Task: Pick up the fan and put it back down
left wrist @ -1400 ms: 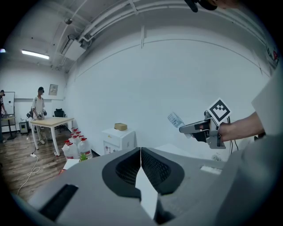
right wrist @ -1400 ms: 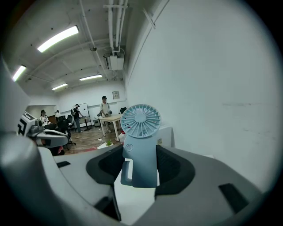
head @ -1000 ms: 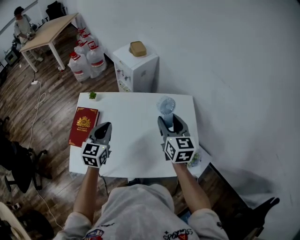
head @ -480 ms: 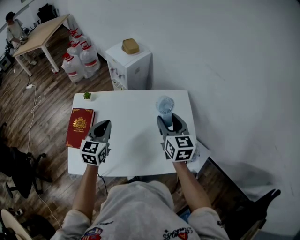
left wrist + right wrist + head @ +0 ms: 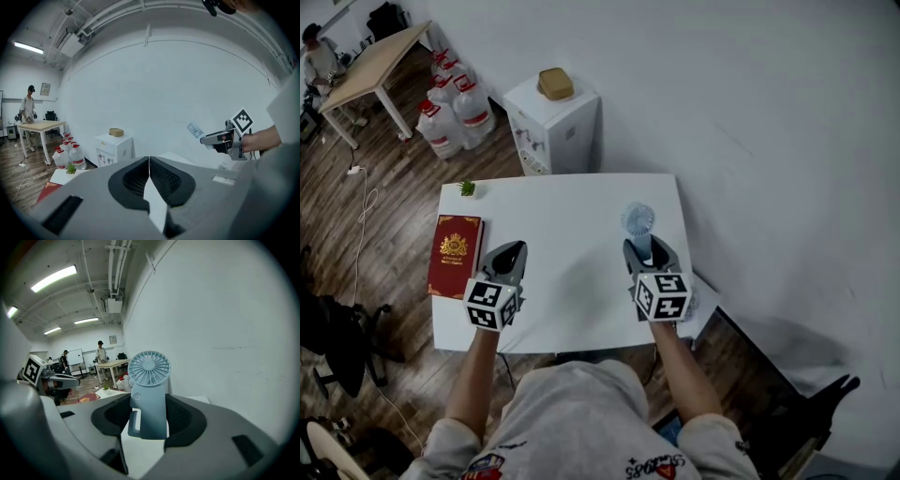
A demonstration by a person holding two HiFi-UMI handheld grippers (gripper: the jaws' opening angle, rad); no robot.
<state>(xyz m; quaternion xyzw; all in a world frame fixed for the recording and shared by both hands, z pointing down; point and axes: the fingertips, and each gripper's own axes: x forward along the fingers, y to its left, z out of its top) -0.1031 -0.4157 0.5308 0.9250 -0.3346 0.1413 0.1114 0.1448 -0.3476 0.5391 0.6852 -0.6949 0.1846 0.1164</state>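
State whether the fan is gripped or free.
Gripped: the fan sits handle-first in the right gripper, whose jaws press on both sides of it.

Pale blue fan [image 5: 149,401], white table [image 5: 572,234], red book [image 5: 455,255], possibly gold-crested

I'm facing a plain white wall [image 5: 750,112] across my white table [image 5: 572,202]. Dark wood floor [image 5: 356,234] to my left, small white cabinet [image 5: 572,131] beyond, wooden table [image 5: 375,67] far left, tube lights [image 5: 54,277] overhead beside what looks like pipework [image 5: 115,268].
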